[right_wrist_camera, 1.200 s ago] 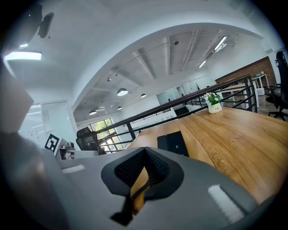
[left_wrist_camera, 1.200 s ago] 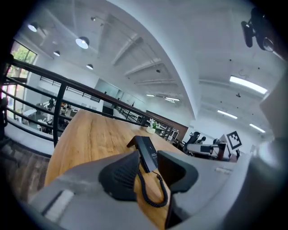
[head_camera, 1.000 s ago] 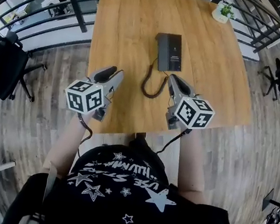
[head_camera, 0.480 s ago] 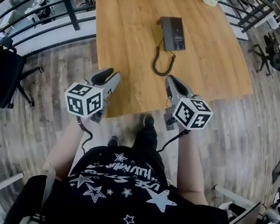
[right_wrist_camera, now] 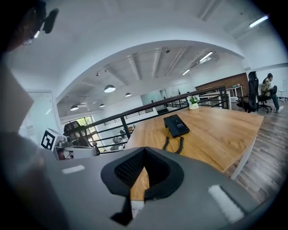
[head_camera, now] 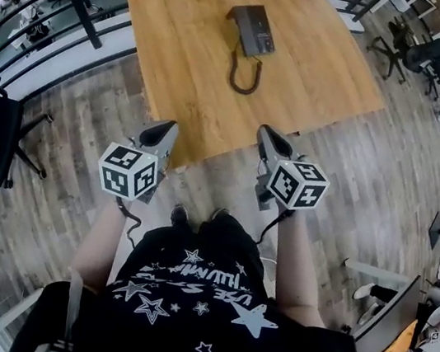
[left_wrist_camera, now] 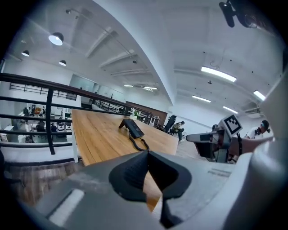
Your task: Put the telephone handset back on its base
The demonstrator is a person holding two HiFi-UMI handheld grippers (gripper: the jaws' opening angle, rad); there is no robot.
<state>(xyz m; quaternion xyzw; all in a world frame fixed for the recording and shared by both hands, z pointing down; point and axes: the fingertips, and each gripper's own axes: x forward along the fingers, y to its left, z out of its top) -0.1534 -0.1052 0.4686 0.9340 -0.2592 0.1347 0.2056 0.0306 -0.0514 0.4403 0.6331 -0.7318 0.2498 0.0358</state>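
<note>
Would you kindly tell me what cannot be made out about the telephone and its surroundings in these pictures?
- Telephone: too small in every view to tell whether its handset sits fully on the base; its print is unreadable.
- Potted plant: cut off by the head view's top edge.
- Cord: its two ends are too small to trace, any view.

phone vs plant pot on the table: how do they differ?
Phone is dark and flat; pot is white, upright, with a green plant. Phone sits mid-table trailing a coiled cord; pot stands at the far edge. Both rest on the wooden table.
</note>
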